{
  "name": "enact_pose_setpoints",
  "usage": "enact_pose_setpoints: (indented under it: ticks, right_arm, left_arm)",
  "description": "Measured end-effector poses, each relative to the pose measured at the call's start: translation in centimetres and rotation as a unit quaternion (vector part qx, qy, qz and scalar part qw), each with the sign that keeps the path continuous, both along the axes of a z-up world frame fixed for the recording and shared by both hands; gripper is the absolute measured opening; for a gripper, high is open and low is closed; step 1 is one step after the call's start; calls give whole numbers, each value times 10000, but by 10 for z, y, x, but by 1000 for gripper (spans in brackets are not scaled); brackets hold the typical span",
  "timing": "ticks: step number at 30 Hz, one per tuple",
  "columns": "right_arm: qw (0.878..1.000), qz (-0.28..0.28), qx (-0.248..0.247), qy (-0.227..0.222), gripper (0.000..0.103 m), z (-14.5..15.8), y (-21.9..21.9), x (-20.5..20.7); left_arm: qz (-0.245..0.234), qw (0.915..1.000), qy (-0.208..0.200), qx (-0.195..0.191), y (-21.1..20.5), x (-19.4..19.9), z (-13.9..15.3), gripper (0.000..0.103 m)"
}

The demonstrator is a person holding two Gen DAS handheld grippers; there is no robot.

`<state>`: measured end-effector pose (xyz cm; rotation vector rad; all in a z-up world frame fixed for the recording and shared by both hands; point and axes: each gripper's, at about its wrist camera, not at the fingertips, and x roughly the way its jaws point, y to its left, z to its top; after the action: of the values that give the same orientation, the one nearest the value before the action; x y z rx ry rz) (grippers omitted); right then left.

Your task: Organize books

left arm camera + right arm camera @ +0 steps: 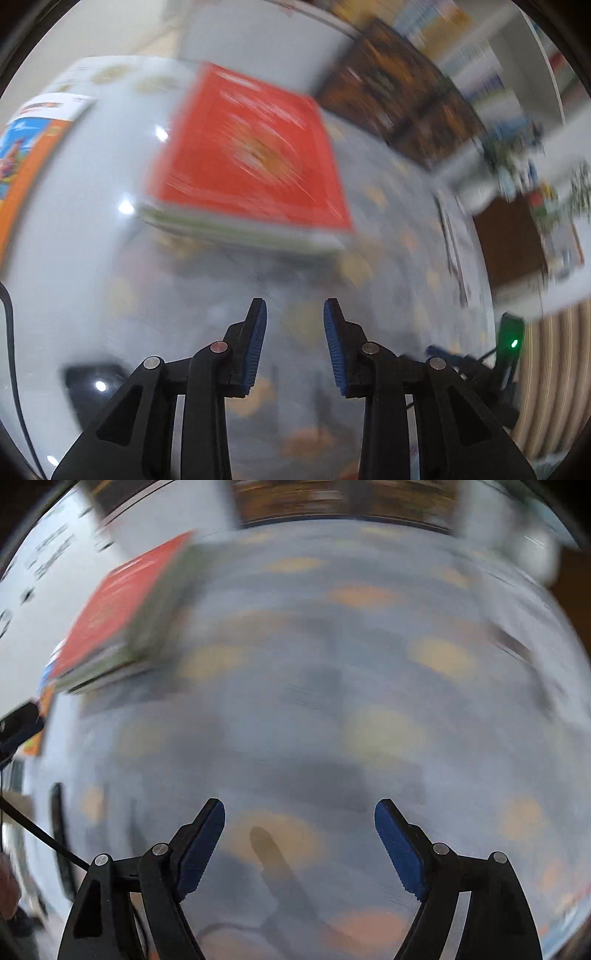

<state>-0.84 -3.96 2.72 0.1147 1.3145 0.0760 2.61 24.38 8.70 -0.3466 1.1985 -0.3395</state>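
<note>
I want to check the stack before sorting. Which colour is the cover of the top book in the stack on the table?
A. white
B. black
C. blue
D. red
D: in the left wrist view the top book of the stack shows a red cover.

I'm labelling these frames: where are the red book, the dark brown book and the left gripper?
red book [255, 147]: left wrist view, cover centre
dark brown book [399, 96]: left wrist view, cover
left gripper [295, 314]: left wrist view, between fingertips

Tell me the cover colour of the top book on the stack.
Red, on the top book; left wrist view shows it best.
</note>
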Motion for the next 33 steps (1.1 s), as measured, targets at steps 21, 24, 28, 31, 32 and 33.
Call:
enact_pose_setpoints:
  ticks: [21, 24, 28, 31, 32, 33]
  right_arm:
    - [9976, -462, -472, 188, 103, -26, -251, -41]
    - [9981, -347, -496, 69, 103, -26, -251, -43]
    - [9990, -8, -448, 40, 103, -26, -257, -48]
    - [9984, 373, -435, 30, 103, -25, -260, -50]
    - [9980, 473, -422, 83, 103, -25, -261, -49]
    - [9975, 575, -361, 189, 103, -23, -262, -49]
  left_arm:
    - [-1665, 9842, 47, 603, -290, -51, 12, 37]
    - [-1546, 9866, 126, 505, -307, -47, 5, 37]
    - [-1357, 9898, 240, 365, -322, -39, -1, 37]
    - [-1335, 9898, 226, 451, -332, -34, -1, 37]
    - [-1349, 9894, 212, 495, -335, -32, 0, 37]
    - [-1381, 9887, 206, 541, -339, -31, -1, 37]
